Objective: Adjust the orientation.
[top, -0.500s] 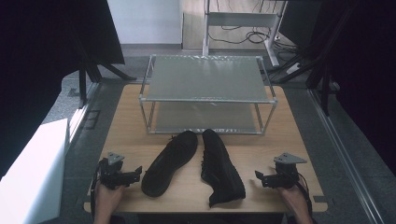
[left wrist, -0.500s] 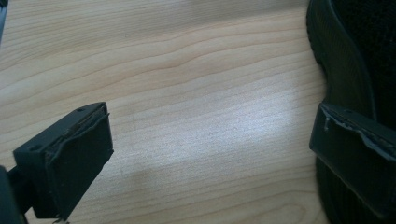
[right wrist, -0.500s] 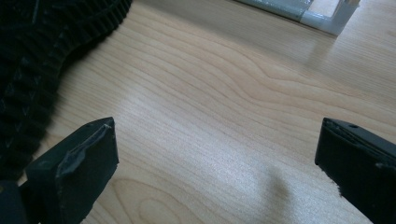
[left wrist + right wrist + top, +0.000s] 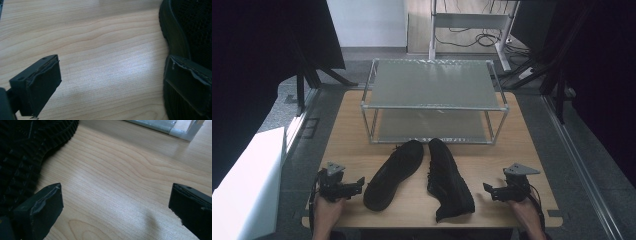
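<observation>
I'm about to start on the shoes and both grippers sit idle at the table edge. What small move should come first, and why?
Probably ease the left gripper toward the left black shoe and straddle its edge. Its jaws stand open with only bare table between them, and the shoe's side lies right beside one jaw. The right gripper is also open, and the shoe rack behind stands empty.

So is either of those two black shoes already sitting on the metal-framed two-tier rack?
No, both black shoes lie on the wooden table in front of the metal-framed rack.
</observation>
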A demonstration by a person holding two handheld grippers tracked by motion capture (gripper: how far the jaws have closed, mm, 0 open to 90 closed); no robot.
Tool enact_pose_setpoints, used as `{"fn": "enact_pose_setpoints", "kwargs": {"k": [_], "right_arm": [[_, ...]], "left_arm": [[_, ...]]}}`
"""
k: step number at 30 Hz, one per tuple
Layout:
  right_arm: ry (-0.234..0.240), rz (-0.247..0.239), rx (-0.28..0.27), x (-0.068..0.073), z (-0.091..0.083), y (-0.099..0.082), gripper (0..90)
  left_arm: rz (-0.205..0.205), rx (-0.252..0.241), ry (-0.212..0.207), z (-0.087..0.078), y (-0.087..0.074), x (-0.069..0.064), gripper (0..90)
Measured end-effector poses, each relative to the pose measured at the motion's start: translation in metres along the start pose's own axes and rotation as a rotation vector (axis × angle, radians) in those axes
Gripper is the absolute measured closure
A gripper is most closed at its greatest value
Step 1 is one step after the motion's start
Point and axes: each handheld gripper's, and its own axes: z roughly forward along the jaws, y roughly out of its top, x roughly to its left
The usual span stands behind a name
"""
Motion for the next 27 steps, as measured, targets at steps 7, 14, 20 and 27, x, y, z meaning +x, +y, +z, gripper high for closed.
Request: {"fn": "enact_pose_setpoints", "kwargs": {"k": [7,14,20,27], "right_arm": [[-0.005,0.029,0.0,-0.0017,-0.0008,-0.0001,0.0],[-0.011,0.031,0.01,-0.0012,0.0001,-0.0001,0.0],[-0.01,0.043,0.008,-0.0022,0.0001,-0.0005,0.0],[-0.002,0.043,0.021,-0.0012,0.0012,-0.0002,0.0]], "left_arm": [[0.006,-0.002,-0.016,0.0013,0.001,-0.0015,0.0],[0.006,-0.009,-0.015,0.0029,-0.0008,0.0001,0.0],[0.019,0.003,-0.011,0.0065,-0.0024,0.0001,0.0],[0.033,0.019,-0.012,0.0099,-0.0032,-0.0024,0.0]]}}
